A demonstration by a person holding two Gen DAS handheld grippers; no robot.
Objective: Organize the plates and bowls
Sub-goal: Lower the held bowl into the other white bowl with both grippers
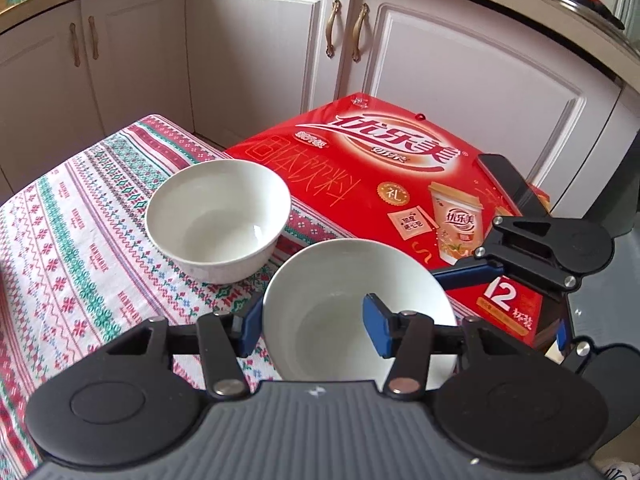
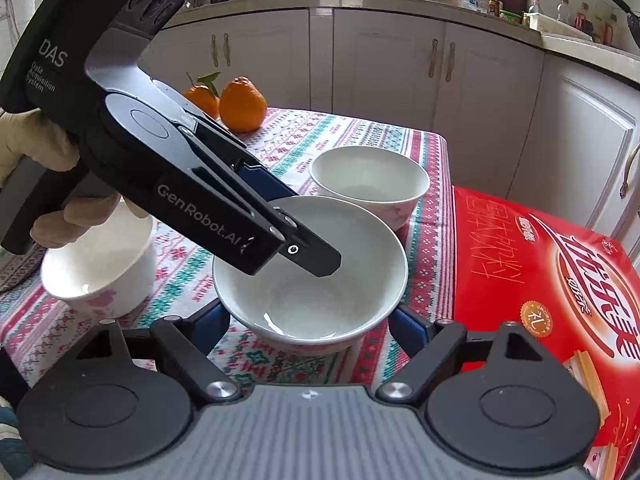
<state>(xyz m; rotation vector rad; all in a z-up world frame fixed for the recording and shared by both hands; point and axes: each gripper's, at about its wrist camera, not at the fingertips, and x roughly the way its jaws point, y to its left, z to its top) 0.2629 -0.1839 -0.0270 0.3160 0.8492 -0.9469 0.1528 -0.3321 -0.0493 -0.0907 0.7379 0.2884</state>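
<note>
Three white bowls stand on the patterned tablecloth. My left gripper [image 1: 314, 326] straddles the near rim of the middle bowl [image 1: 352, 280], one finger outside, one inside; whether it clamps the rim I cannot tell. The same bowl [image 2: 320, 280] shows in the right wrist view with the left gripper's fingers [image 2: 316, 258] reaching into it. My right gripper [image 2: 310, 330] is open, its blue pads either side of this bowl's base, not touching. A second bowl [image 1: 218, 216] [image 2: 370, 184] stands behind. A third bowl [image 2: 100, 268] stands at the left.
A red drink carton [image 1: 380, 168] [image 2: 552, 280] lies to the right of the table [image 1: 60, 240]. Two oranges [image 2: 240, 104] sit at the table's far end. White kitchen cabinets [image 1: 260, 52] stand behind. The right gripper's body [image 1: 548, 244] crosses over the carton.
</note>
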